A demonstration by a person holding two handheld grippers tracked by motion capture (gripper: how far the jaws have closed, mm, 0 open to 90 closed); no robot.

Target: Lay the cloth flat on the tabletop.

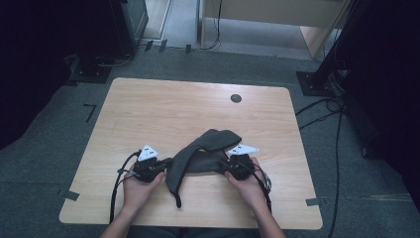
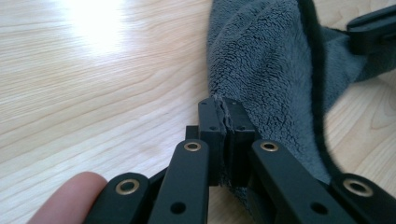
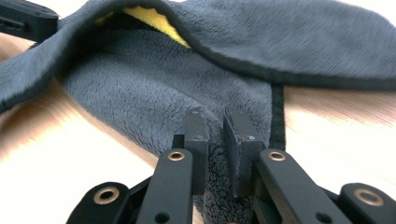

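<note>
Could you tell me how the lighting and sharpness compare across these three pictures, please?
High view: dim and bluish, soft all over, the surroundings almost black; the grey cloth reads as a dark shape on the table. Left gripper view: a bright glare patch washes out the wood at top; the cloth pile is crisp by the jaws. Right gripper view: the near cloth is sharp, the far fold soft, the wood at right overexposed.

We see a pale wooden surface (image 1: 163, 106) filling the middle of the frame, with a round dark grommet (image 1: 236, 98) toward its upper right. Grey carpet (image 1: 44, 148) lies around it, black cables (image 1: 322, 111) trail at the right, and a black stand base (image 1: 91, 72) sits at the upper left.
</note>
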